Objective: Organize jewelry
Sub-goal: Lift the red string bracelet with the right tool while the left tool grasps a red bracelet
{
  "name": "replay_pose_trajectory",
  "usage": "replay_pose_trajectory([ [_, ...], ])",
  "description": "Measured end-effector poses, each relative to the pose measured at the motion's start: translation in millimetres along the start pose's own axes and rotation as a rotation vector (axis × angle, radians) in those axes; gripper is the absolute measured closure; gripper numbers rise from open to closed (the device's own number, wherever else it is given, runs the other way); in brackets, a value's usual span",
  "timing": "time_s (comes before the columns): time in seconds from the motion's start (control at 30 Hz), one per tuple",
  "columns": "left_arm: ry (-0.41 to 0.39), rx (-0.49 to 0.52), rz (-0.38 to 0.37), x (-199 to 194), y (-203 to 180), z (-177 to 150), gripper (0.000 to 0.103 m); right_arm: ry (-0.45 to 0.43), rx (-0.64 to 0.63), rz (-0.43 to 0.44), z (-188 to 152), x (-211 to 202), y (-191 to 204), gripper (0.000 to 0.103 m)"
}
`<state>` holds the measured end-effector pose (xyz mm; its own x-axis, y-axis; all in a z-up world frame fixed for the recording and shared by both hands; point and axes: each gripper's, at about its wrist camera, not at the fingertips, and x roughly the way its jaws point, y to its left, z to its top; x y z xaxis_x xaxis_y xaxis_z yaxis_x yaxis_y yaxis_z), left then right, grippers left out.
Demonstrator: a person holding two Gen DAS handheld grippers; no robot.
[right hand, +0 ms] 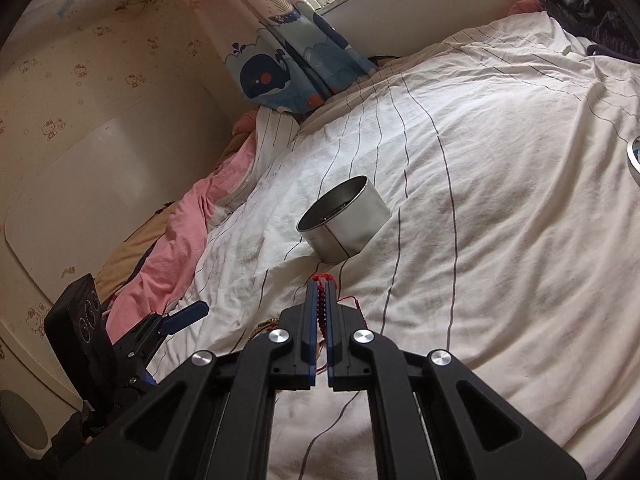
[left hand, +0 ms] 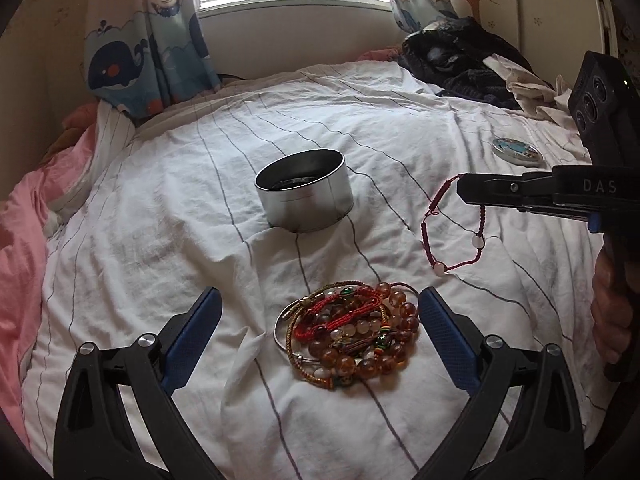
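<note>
Bed sheet [left hand: 168,208], white w/ thin dark stripes, fills most of both views; rumpled, lots of bare cloth around the work spot. Pink bedding [left hand: 24,216] bunched along the sheet's left edge, whale-print curtain [left hand: 132,60] hanging at the far edge under the window. Dark clothes pile [left hand: 460,60] at the far right corner, well apart from everything else.

Round metal tin [left hand: 306,196] sits open mid-sheet, nothing touching it, clear cloth on all sides. Its lid [left hand: 516,151] lies flat to the right, near the clothes pile.

Bracelet heap [left hand: 348,332], amber beads, red & brown cords, a silver bangle, lies nearer than the tin, between the left gripper's [left hand: 320,332] blue pads. Left jaws spread wide, pads not touching the heap, holding nothing.

Right gripper [left hand: 464,192] comes in from the right, person's hand [left hand: 612,312] on its handle. Jaws closed tight on a red cord bracelet [left hand: 452,232], which dangles above the sheet, right of the tin & past the heap. In the right wrist view the cord runs pinched between the pads [right hand: 310,308], tin straight ahead.
</note>
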<state>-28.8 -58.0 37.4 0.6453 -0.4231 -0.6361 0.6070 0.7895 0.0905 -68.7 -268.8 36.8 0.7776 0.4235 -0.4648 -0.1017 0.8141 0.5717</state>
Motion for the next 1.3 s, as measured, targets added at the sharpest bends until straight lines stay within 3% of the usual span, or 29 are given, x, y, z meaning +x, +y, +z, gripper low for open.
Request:
replay_pose_trajectory([
  [0.2,0.115,0.043,-0.086,30,-6,-2,0.049,0.017,0.033,-0.006,-2,7,-7,0.099],
  [0.4,0.106,0.035,-0.133,28,-4,-2,0.086,0.034,0.031,-0.007,-4,12,-8,0.099],
  [0.43,0.104,0.034,-0.129,26,-4,-1,0.096,0.037,0.029,-0.008,-5,12,-7,0.099],
  [0.97,0.013,-0.157,-0.216,-3,30,9,0.098,0.040,-0.003,-0.002,-9,17,0,0.099],
  [1.3,-0.001,-0.100,-0.077,-6,22,21,0.098,-0.005,-0.017,0.041,-2,4,6,0.099],
])
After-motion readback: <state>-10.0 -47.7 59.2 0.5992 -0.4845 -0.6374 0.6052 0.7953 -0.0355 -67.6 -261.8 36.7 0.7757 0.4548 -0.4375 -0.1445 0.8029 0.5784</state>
